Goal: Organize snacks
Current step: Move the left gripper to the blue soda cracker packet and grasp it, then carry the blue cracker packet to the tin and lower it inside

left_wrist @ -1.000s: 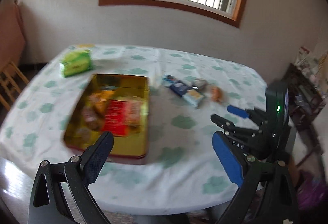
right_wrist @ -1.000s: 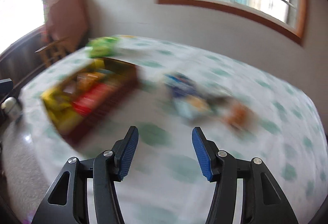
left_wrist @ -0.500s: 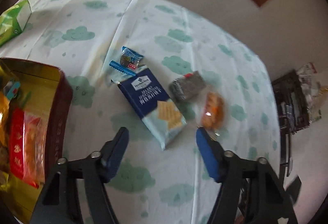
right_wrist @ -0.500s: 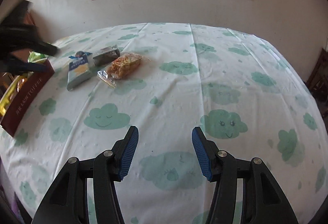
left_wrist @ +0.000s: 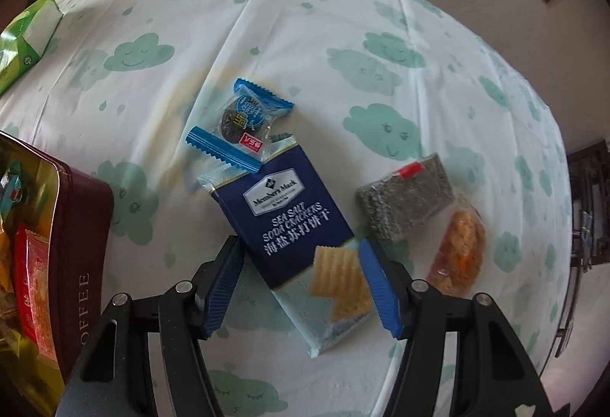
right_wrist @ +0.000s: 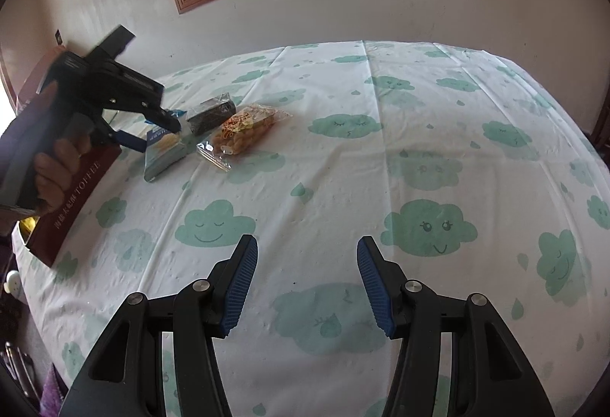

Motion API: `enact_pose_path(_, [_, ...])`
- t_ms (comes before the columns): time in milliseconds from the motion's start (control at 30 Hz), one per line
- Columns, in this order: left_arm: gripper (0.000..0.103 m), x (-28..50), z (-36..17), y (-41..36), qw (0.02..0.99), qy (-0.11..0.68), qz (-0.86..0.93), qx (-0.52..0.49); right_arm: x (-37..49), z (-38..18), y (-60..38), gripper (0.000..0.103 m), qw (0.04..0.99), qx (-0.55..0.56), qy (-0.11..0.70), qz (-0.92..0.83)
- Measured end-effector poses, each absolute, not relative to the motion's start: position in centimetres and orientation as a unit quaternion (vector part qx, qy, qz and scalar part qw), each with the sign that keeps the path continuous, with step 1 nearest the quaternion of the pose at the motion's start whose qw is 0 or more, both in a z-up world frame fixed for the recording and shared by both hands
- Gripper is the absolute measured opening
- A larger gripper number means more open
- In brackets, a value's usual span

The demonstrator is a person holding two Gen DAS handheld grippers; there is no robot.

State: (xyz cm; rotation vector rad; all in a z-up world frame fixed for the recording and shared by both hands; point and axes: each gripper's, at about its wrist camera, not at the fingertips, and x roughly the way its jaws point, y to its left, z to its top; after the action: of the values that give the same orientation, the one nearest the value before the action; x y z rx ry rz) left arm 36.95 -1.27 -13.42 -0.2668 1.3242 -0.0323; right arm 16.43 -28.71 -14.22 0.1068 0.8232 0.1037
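A dark blue sea salt soda cracker pack (left_wrist: 289, 226) lies flat on the cloud-print tablecloth (left_wrist: 343, 16). My left gripper (left_wrist: 301, 253) points down over its lower half. The pack sits between the blue pads (left_wrist: 225, 283), the jaws are opening, and the pads do not visibly press it. From the right wrist view the left gripper (right_wrist: 152, 135) hangs over the same pack (right_wrist: 164, 154), held by a hand (right_wrist: 57, 165). My right gripper (right_wrist: 307, 245) hovers open above bare cloth with nothing between its fingers.
Around the pack lie a small blue-wrapped cookie (left_wrist: 248, 116), a grey-black bar (left_wrist: 404, 199) and a clear bag of orange snacks (left_wrist: 459, 253). A maroon toffee tin (left_wrist: 84, 226) holding several snacks stands at the left. Farther left lies a green packet (left_wrist: 26, 32).
My left gripper swept from above the tin to the right and down over the cracker pack, and its jaws narrowed. The right gripper swung to face the table's right part, then held still.
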Motion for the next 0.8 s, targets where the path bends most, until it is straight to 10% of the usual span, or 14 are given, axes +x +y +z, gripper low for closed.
enact_pose_path(800, [0.046, 18.0, -8.4, -0.6, 0.883, 0.462, -0.08, -0.018, 17.2, -15.0, -29.5, 0.055, 0.905, 0.069, 0.419, 0.034])
